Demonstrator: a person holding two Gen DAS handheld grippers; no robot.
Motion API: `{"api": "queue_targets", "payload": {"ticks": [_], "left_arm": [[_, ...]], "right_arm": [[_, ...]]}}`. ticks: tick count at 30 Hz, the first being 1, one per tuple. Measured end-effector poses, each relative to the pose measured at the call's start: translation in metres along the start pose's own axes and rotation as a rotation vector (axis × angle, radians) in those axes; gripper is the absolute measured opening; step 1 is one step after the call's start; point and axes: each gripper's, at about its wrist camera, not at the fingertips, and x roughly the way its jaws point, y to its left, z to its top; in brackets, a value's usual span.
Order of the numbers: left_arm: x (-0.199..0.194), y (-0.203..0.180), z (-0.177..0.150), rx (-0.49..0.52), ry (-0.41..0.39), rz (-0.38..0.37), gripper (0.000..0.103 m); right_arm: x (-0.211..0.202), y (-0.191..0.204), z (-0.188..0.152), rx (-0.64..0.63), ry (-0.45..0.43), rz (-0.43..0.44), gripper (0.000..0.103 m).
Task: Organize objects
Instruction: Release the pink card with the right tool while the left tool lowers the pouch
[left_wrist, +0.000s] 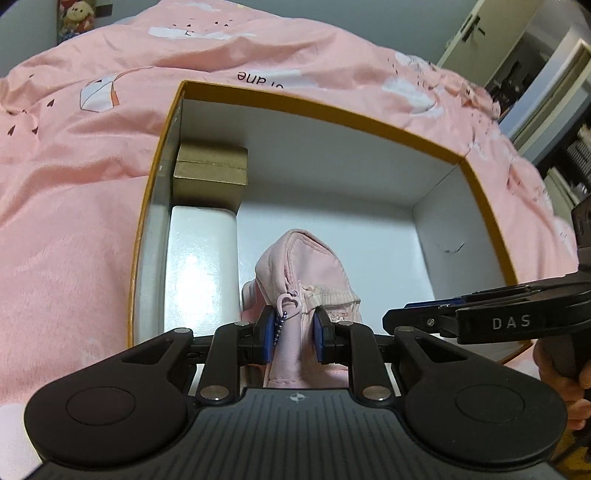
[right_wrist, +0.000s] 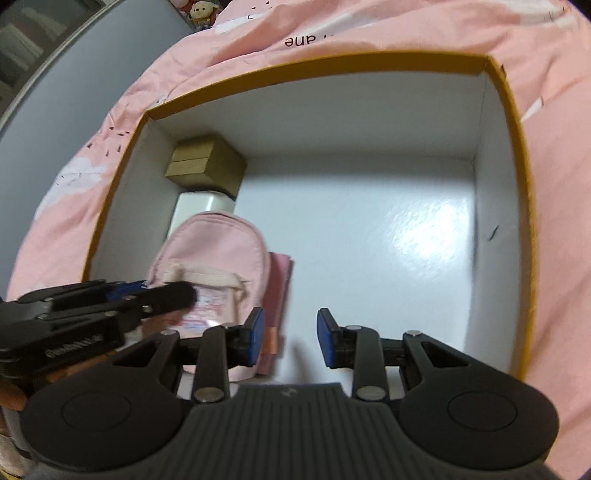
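Pink mini backpack (left_wrist: 306, 266) pinched between the blue pads of the left gripper (left_wrist: 293, 332), low inside the open box (left_wrist: 332, 107) — zipper pull dangling at the left pad. Right gripper (right_wrist: 291, 338) spread apart, nothing between its pads, poised over the white box floor just beside a flat pink item (right_wrist: 279, 291) lying next to the backpack. Far left corner of box: small gold carton (left_wrist: 210, 173), with a white block (left_wrist: 201, 258) in front of it along the left wall. Box has an orange rim and sits on a rumpled pink bedspread (left_wrist: 74, 206). Beyond — grey wall, a plush toy (left_wrist: 75, 16), a doorway (left_wrist: 517, 48).
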Motion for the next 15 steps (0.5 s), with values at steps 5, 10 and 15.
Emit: {"api": "queue_targets", "payload": {"ticks": [5, 10, 15], "left_arm": [[0.005, -0.01, -0.003, 0.091, 0.021, 0.068, 0.031], [0.007, -0.025, -0.013, 0.209, 0.011, 0.168, 0.036], [0.007, -0.026, -0.014, 0.218, 0.004, 0.195, 0.036]], "right_arm": [[0.004, 0.007, -0.006, 0.033, 0.003, 0.056, 0.033], [0.009, 0.008, -0.011, 0.041, 0.006, 0.077, 0.023], [0.013, 0.011, -0.013, 0.032, 0.01, 0.092, 0.016]]}}
